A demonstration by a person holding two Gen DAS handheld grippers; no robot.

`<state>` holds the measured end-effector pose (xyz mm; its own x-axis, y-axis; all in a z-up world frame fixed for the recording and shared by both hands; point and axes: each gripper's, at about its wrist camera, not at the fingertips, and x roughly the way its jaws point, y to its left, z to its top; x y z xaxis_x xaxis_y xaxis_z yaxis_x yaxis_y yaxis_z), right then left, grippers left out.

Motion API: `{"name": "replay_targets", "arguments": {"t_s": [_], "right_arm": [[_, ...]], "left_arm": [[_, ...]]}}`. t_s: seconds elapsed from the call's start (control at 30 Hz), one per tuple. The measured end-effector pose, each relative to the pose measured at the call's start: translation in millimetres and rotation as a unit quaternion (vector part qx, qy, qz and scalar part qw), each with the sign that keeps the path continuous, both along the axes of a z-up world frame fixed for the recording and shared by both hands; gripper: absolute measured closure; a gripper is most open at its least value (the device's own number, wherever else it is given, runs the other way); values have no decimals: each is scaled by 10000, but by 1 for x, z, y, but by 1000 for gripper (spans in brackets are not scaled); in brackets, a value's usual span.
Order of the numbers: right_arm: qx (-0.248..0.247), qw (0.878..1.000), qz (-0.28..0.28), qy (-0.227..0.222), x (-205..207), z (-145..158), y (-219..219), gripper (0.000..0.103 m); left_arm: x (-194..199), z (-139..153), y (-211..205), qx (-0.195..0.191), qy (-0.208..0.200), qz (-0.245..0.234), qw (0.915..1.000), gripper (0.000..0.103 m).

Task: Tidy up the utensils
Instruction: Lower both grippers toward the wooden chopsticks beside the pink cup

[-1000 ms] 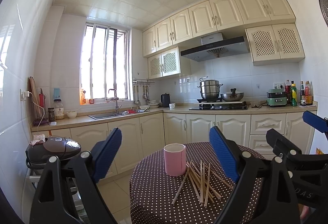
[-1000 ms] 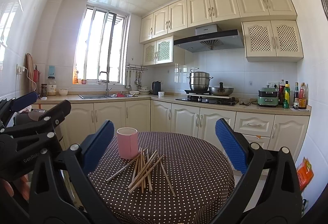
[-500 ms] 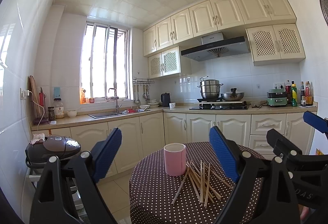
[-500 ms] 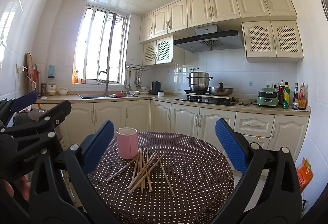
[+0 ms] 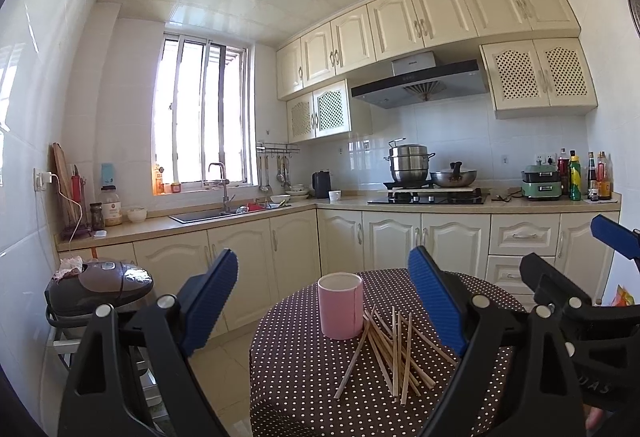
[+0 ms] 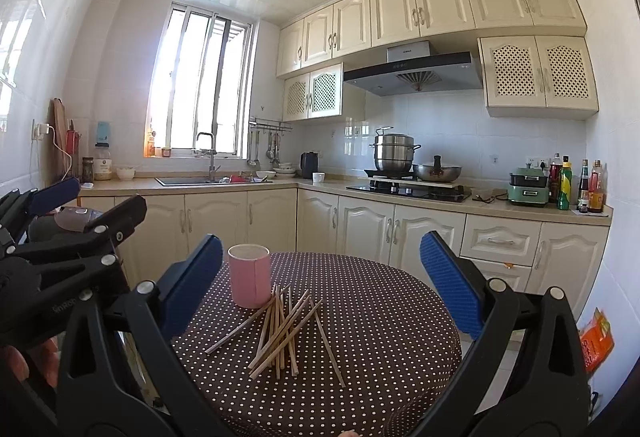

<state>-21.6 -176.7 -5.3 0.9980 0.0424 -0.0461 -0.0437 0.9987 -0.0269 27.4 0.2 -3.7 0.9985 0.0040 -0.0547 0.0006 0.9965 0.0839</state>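
A pink cup [image 5: 340,305] stands upright on a round table with a brown polka-dot cloth [image 5: 304,397]. A loose pile of several wooden chopsticks [image 5: 392,353] lies on the cloth just in front and right of the cup. The cup [image 6: 249,275] and the chopsticks [image 6: 280,329] also show in the right wrist view. My left gripper [image 5: 328,301] is open and empty, held back from the table. My right gripper [image 6: 324,277] is open and empty, also short of the table. Each gripper shows at the edge of the other's view.
Kitchen counters with cream cabinets [image 5: 400,237] run behind the table, with a sink [image 5: 216,215] and a stove with pots [image 5: 428,193]. A dark rice cooker [image 5: 100,285] sits on a rack left of the table. An orange packet [image 6: 596,341] lies on the floor at right.
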Motion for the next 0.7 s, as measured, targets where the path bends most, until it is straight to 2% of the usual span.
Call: {"name": "replay_targets", "arguments": {"t_s": [0.3, 0.43, 0.57, 0.7], "right_arm": [[-8, 9995, 41, 318, 38, 0, -2, 6], [-23, 9981, -304, 529, 58, -2, 0, 6], [31, 9955, -282, 900, 85, -10, 0, 6], [2, 9915, -203, 1283, 116, -18, -1, 6]], "left_arm": [[41, -4, -5, 91, 259, 19, 9996, 17], [63, -8, -6, 186, 440, 1, 9989, 17], [91, -17, -5, 253, 733, -47, 9970, 17], [125, -30, 2, 111, 1222, -335, 9919, 17]]}}
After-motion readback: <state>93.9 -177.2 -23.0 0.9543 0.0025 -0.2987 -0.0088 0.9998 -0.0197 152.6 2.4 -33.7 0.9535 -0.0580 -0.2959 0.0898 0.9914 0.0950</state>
